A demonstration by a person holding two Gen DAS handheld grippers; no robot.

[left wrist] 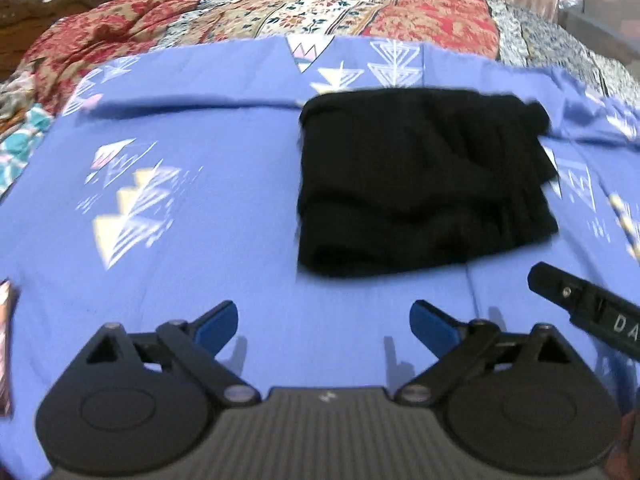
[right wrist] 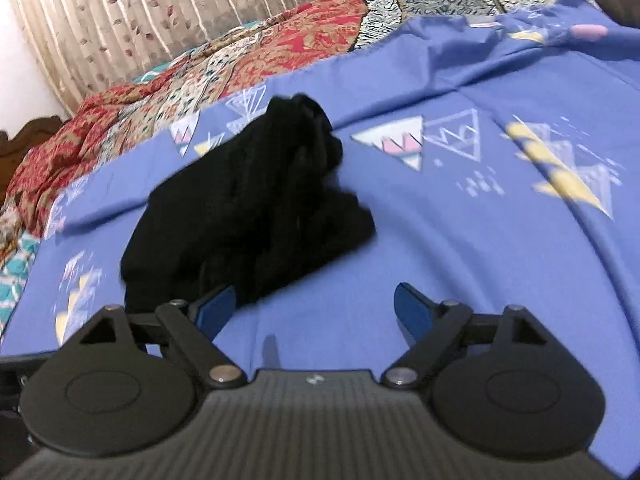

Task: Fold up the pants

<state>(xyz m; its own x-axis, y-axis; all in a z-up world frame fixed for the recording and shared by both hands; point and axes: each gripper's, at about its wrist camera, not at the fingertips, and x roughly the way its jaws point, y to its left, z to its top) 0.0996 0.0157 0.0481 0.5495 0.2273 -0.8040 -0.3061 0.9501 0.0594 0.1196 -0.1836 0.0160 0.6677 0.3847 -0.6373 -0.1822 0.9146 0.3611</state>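
Blue sheet (left wrist: 240, 220), folded black pants (left wrist: 420, 184) mid-sheet, open margins

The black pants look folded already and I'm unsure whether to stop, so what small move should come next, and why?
Probably draw both grippers back and stop. The black pants lie in a compact, roughly rectangular bundle on the blue sheet. The left gripper and right gripper are open and hold nothing. From the right wrist view the bundle's right edge looks bunched, so a light tidy there might come first.

Pants (left wrist: 420, 184) on sheet (left wrist: 200, 240), quilt (left wrist: 280, 12) behind
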